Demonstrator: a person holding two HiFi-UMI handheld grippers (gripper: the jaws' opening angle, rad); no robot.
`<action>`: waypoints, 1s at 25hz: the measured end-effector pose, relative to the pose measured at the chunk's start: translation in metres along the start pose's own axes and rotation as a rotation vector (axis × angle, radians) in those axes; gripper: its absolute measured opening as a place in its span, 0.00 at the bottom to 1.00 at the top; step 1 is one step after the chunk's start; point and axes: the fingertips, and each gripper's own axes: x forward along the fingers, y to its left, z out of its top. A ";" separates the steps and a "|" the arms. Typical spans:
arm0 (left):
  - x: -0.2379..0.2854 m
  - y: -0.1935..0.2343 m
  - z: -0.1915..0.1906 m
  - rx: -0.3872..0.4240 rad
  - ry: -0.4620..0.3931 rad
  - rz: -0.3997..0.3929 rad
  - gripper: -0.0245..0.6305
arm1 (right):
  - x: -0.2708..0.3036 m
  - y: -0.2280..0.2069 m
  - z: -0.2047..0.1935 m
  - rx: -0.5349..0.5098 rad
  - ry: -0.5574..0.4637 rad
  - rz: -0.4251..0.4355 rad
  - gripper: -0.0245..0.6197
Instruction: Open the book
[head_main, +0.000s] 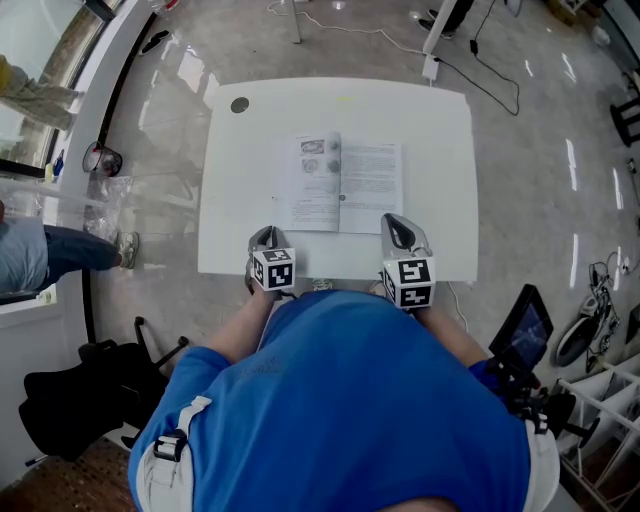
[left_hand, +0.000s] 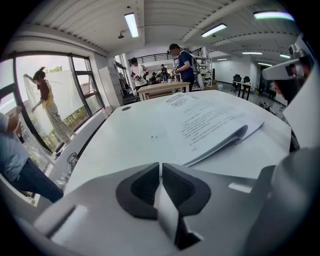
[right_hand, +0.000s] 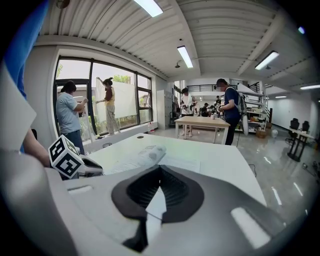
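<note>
Matt paper book (head_main: 345, 185) on smooth white table (head_main: 440, 200), glossy floor (head_main: 540, 180).

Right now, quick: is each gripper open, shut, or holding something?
Left gripper: shut, holding nothing.
Right gripper: shut, holding nothing.

Print on the book (head_main: 340, 185) is too small to read in any view.

Head view steeply down on table (head_main: 240, 200), gripper views low, forward, sharing book (left_hand: 210, 122).
</note>
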 end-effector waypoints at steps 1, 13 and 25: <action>-0.002 0.001 -0.001 -0.001 -0.003 0.006 0.08 | -0.001 -0.001 0.000 0.000 -0.001 0.001 0.04; -0.035 -0.015 0.021 -0.017 -0.153 0.035 0.05 | -0.016 -0.010 -0.009 -0.003 -0.017 0.033 0.04; -0.112 -0.097 0.067 -0.017 -0.342 -0.016 0.05 | -0.067 -0.030 -0.026 0.002 -0.040 0.108 0.04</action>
